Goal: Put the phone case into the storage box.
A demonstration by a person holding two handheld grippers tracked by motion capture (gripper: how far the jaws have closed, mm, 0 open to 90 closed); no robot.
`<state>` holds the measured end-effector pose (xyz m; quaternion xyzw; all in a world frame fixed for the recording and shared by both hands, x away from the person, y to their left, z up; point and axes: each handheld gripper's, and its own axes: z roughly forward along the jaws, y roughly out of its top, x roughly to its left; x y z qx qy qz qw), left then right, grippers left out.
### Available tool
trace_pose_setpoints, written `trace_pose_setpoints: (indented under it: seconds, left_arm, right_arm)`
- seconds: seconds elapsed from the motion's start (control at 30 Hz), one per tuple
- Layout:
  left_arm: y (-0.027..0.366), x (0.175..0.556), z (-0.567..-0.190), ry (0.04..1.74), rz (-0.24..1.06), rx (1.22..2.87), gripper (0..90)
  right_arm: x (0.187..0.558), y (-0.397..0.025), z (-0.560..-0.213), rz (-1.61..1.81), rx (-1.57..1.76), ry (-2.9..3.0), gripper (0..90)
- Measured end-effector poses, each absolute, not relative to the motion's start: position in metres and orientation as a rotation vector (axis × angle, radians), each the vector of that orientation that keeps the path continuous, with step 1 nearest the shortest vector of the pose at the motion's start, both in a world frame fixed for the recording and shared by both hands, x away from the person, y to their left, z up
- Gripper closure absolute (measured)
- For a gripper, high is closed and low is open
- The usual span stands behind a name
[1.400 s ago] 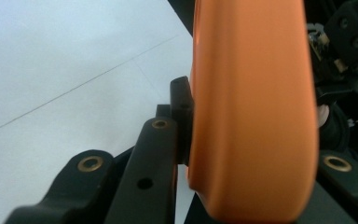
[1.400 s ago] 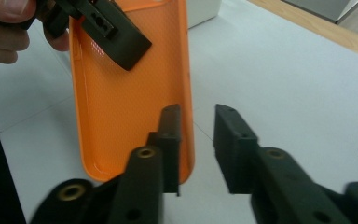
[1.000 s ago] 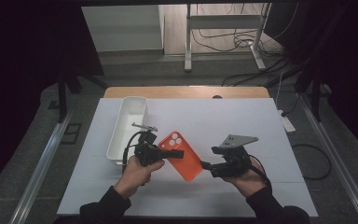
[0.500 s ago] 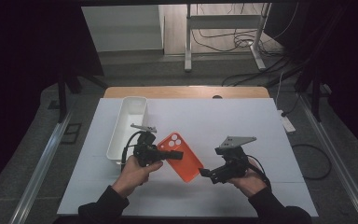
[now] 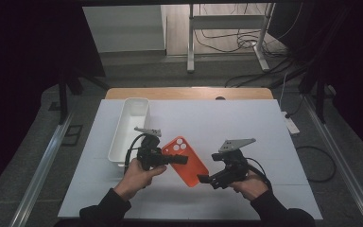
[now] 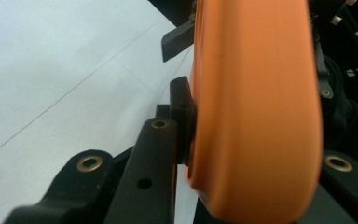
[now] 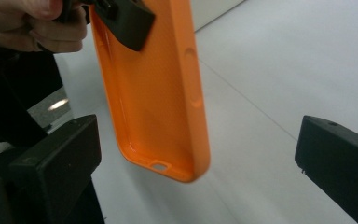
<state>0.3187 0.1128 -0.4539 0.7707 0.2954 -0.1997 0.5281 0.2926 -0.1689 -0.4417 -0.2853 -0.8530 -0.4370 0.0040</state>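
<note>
Gripping the orange phone case (image 5: 187, 161) near its camera-hole end, left tongs (image 5: 176, 160) are clamped on it; in the left gripper view a black jaw pad presses flat on the case (image 6: 256, 107) side. Case held up off the white counter (image 5: 246, 123), roughly at its middle-front, tilted, hollow side toward the right tongs. No brand, label or writing readable on the case or anything else; three round camera cutouts show in the high view. Right tongs (image 5: 207, 179) spread wide apart, gripping nothing; in the right gripper view the case's lower end (image 7: 163, 107) with the port slot hangs between the two jaws, touching neither. Right tongs' tip sits just by the case's lower corner in the high view. White bin (image 5: 129, 126) stands on the counter's left part, just beyond the left hand (image 5: 136, 174), apart from the case. Wooden strip (image 5: 189, 93) along the counter's far edge. Cables and metal frame legs on the floor behind. Nothing between the right tongs and the case.
</note>
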Motion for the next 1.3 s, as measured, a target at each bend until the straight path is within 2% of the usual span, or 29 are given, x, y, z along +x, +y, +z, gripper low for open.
trace_pose_setpoints:
  seconds: [0.53,0.67,0.73,0.83,0.97,1.0,1.17,1.2,1.23,1.3]
  left_arm:
    - [0.105,0.315,-0.452,0.642,-0.510,1.835,83.7]
    - [0.103,0.315,-0.451,0.631,-0.516,1.838,83.7]
    - [0.103,0.314,-0.451,0.626,-0.516,1.839,83.7]
    - [0.102,0.314,-0.451,0.622,-0.518,1.839,83.7]
    - [0.101,0.314,-0.451,0.617,-0.526,1.836,83.6]
    - [0.101,0.314,-0.451,0.615,-0.526,1.836,83.6]
    - [0.101,0.314,-0.451,0.608,-0.536,1.830,83.1]
    - [0.101,0.314,-0.451,0.608,-0.536,1.830,82.8]
    - [0.102,0.314,-0.450,0.600,-0.552,1.813,82.1]
    - [0.102,0.314,-0.450,0.595,-0.553,1.804,80.8]
  right_arm:
    - [0.291,-0.150,-0.447,-1.270,-0.833,-2.674,0.2]
    - [0.291,-0.147,-0.448,-1.241,-0.831,-2.676,3.2]
    - [0.291,-0.147,-0.447,-1.236,-0.833,-2.678,8.8]
    - [0.292,-0.149,-0.445,-1.254,-0.835,-2.645,25.0]
    - [0.292,-0.151,-0.443,-1.275,-0.796,-2.618,41.1]
    - [0.292,-0.151,-0.443,-1.275,-0.796,-2.618,41.1]
    - [0.294,-0.154,-0.441,-1.301,-0.744,-2.548,66.3]
    - [0.294,-0.154,-0.441,-1.301,-0.744,-2.548,66.3]
    - [0.295,-0.155,-0.441,-1.310,-0.722,-2.531,71.8]
    - [0.295,-0.156,-0.441,-1.314,-0.717,-2.517,75.1]
